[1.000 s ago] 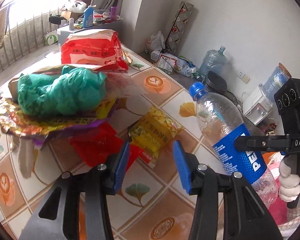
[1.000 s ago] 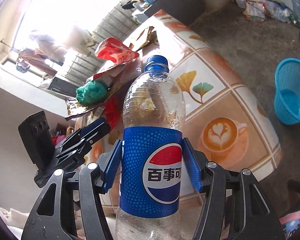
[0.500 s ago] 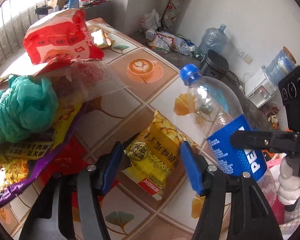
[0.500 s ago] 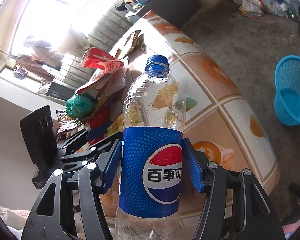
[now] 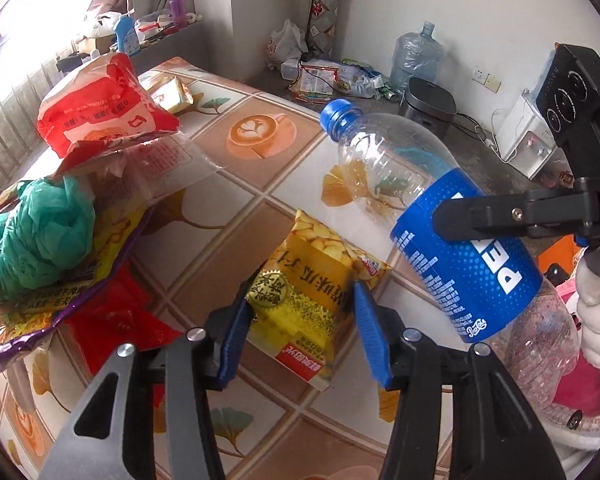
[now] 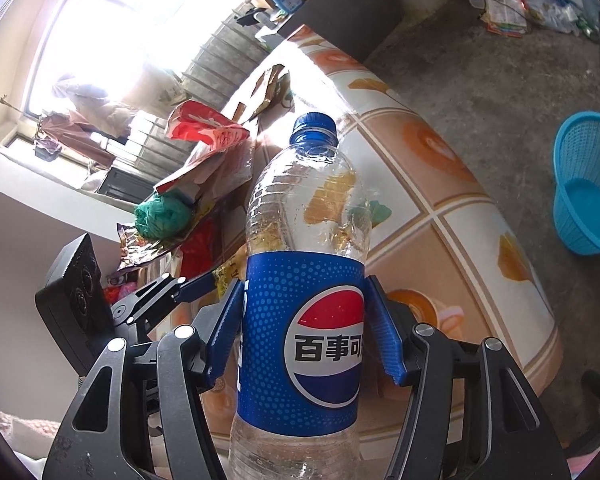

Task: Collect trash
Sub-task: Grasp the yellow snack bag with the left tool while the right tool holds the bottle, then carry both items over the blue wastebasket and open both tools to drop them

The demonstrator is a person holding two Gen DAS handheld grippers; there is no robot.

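Observation:
A yellow snack packet (image 5: 300, 272) lies flat on the patterned table (image 5: 260, 132). My left gripper (image 5: 300, 300) points down over it. Its jaws are closing, and the packet lies between the blue pads (image 5: 232, 332), which stand at its two side edges. An empty clear Pepsi bottle (image 6: 304, 320) with a blue label and blue cap stands upright in my right gripper (image 6: 303, 284), which is shut on the label. In the left wrist view the bottle (image 5: 452, 248) hangs tilted at the right over the table edge, with a black right finger (image 5: 500, 216) across it.
A pile of litter fills the table's left: a green plastic bag (image 5: 40, 232), a red and white bag (image 5: 96, 104), a purple-edged foil wrapper (image 5: 32, 320) and a red wrapper (image 5: 112, 320). A blue basket (image 6: 588, 184) stands on the floor beyond the table. More clutter lines the far wall.
My left gripper has swung right and down from the red wrapper to the yellow packet, which now sits between its jaws. The right gripper still holds the bottle, barely moved.

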